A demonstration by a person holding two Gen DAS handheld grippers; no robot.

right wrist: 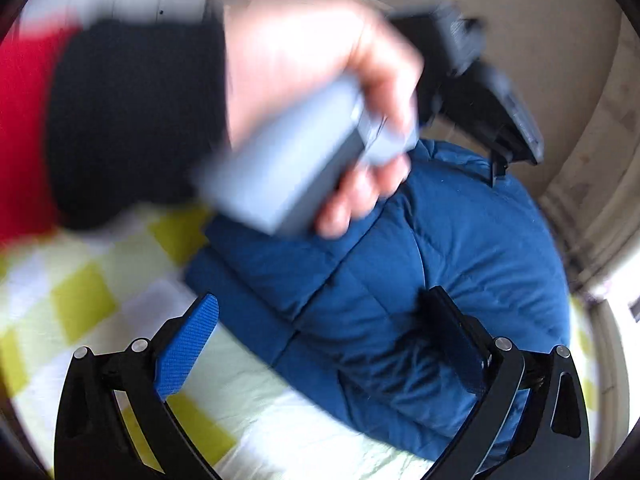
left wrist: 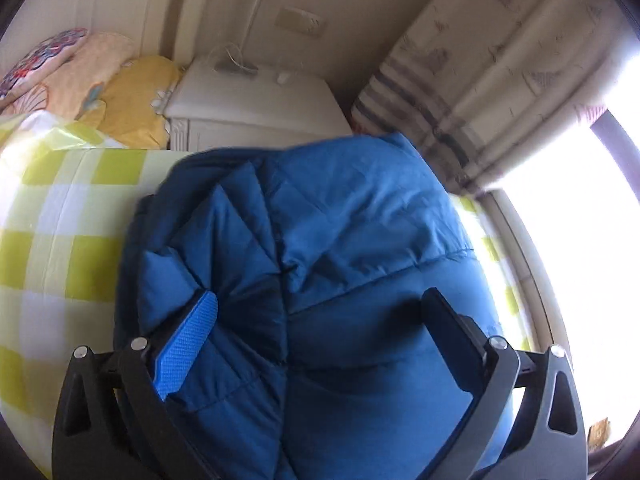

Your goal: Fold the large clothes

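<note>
- Left wrist view: left hand-held gripper [left wrist: 320, 316] spread wide, nothing pinched between the fingers; blue pad on its left finger [left wrist: 186, 346], dark right finger [left wrist: 454, 340].
- Blue quilted jacket [left wrist: 328, 240] bundled up on the bed, filling the centre; the gripper is over it, left pad right against a puffy fold, contact can't be confirmed.
- Bed covered by a yellow-green and white check sheet [left wrist: 60, 216], visible left of the jacket and in a thin strip on its right.
- Behind the bed: white nightstand [left wrist: 256, 100] with a cable on top, yellow floral pillow [left wrist: 132, 92] to its left, patterned curtain [left wrist: 492, 60] on the right, bright window [left wrist: 580, 240] blown out.
- Right wrist view: right hand-held gripper [right wrist: 320, 316] also wide apart, holding nothing; blue left pad [right wrist: 188, 350] over the check sheet [right wrist: 80, 300], dark right finger [right wrist: 452, 340] over the jacket [right wrist: 440, 260].
- Jacket lies folded into a compact mound, right of centre on the bed, its near-left edge running diagonally between the fingers.
- Above it, blurred: the person's left hand [right wrist: 320, 80] in a black sleeve [right wrist: 132, 120] gripping the grey handle [right wrist: 288, 168] of the other gripper, whose black body [right wrist: 492, 92] points down at the jacket's far edge.
- Red patch [right wrist: 24, 120] at far left, too blurred to tell.
</note>
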